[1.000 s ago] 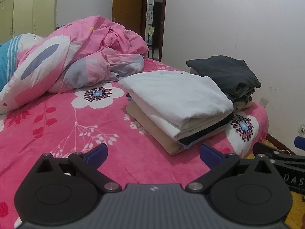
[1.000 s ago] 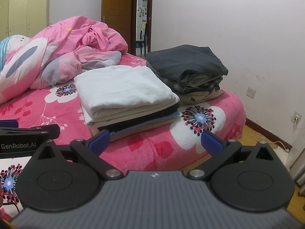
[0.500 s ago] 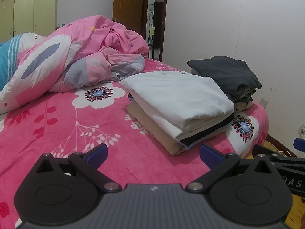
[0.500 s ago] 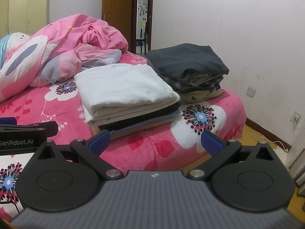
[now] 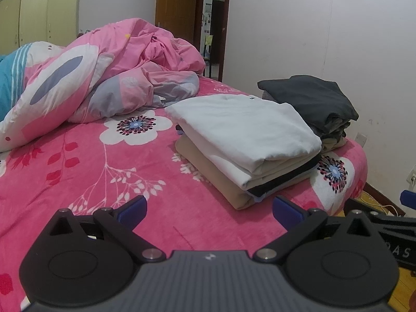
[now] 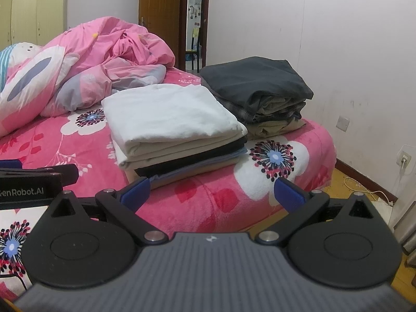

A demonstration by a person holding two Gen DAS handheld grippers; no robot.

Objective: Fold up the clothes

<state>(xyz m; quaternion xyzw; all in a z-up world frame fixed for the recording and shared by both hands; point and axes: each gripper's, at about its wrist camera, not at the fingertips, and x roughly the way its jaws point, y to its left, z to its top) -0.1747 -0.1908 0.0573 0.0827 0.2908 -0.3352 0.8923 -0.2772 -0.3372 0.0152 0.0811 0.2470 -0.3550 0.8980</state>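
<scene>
Nothing on the bed has shifted since a second ago; both views have only crept slightly nearer. The left gripper hangs over the fuzzy pink floral bedspread, its blue-padded jaws spread wide and empty. The right gripper hovers off the near bed corner, jaws likewise released with nothing between them.

Two stacks of folded clothes sit near the bed's right end. The nearer stack is flat and rectangular: a smooth white garment on top, then cream, black, pale-blue and tan layers with crisp folded edges. Just beyond it, to the right and touching, is the farther stack, topped by a softly rumpled dark grey garment over plaid and khaki layers. A crumpled, thin pink duvet is heaped at the far left.
</scene>
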